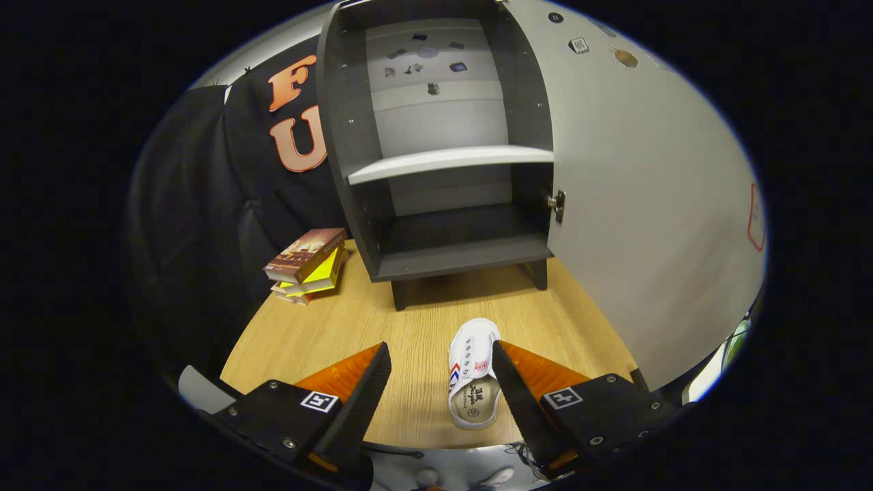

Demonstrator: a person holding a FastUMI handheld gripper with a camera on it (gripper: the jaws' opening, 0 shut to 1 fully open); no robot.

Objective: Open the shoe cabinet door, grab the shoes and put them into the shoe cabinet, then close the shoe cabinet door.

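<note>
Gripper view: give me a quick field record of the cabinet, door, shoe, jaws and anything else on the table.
cabinet: dark, stands on the wooden table, beyond the jaws
door: swung open
shelves: white shelf and bottom compartment both hold no shoe
shoe: white, on the table between the jaws, against the right one, toe toward the cabinet
gripper: jaws open, not clamped on the shoe
books: stacked beside the cabinet

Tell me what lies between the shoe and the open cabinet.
Nothing: in the gripper view, bare wooden tabletop runs from the white shoe, lying between the open gripper jaws, to the cabinet.
</note>
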